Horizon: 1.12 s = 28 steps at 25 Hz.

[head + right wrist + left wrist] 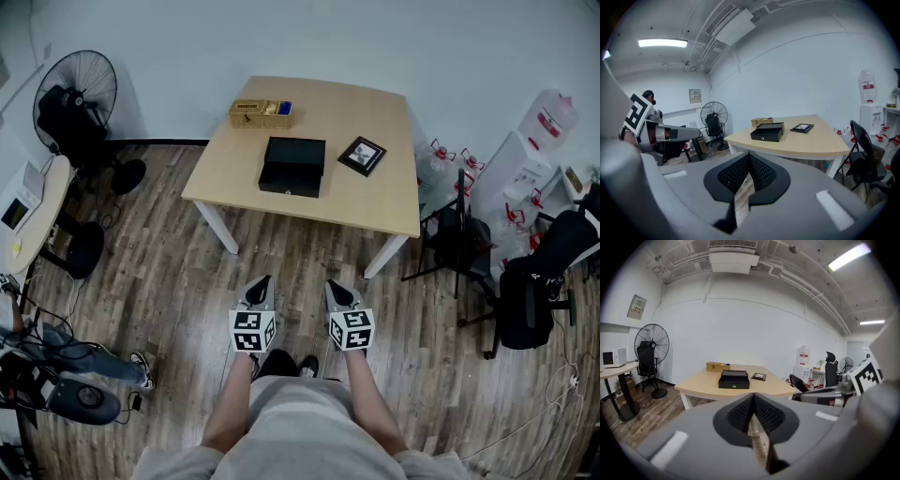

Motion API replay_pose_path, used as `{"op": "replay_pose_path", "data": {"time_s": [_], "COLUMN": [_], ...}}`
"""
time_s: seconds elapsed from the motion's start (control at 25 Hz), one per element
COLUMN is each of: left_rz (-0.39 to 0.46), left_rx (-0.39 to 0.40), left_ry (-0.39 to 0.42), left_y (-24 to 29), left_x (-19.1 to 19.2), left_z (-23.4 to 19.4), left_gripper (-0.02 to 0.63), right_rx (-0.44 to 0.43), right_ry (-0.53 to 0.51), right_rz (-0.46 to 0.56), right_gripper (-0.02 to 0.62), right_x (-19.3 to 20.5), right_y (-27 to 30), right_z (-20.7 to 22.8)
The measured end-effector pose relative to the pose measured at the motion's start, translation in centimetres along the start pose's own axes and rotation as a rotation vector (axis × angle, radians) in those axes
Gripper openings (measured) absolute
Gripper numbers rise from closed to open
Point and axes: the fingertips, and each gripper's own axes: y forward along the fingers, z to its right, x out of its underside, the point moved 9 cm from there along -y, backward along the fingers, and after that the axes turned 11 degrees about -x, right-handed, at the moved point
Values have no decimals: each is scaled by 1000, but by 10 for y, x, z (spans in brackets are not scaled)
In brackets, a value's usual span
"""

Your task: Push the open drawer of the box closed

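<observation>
While standing well apart from the table (375,202), not yet started with the push.
Left gripper (260,284) and right gripper (335,289) low over the floor (169,281), both with jaws pressed together on nothing; black box (296,153) on the table middle, drawer (290,183) seemingly drawn out, untouched; whole approach and push left to do.

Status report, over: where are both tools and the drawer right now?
Both shut, empty: left tool, right tool, held over the floor. Black box untouched on the table, drawer looks partly out, facing us. Path to it looks open.
</observation>
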Motion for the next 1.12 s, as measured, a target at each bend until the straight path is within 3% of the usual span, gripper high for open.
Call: {"op": "replay_pose_path", "data": {"time_s": [0.16, 0.44, 0.76, 1.12], "left_rz": [-17, -38, -30, -28], "left_rx": [1, -37, -1, 32], "left_ry": [-11, -31, -24, -8], "left_y": [-19, -18, 13, 64], "left_x": [8, 10, 0, -16], "left_z": [14, -2, 9, 16], "left_gripper": [54, 54, 54, 54], "right_rx": [-1, 58, -15, 42], "right_ry": [-3, -3, -23, 31], "right_rz": [-13, 28, 42, 33], "right_gripper": [2, 2, 2, 2], "right_x": [1, 2, -5, -14], "right_y": [-15, -18, -16, 4], "right_z": [3, 1, 15, 61]}}
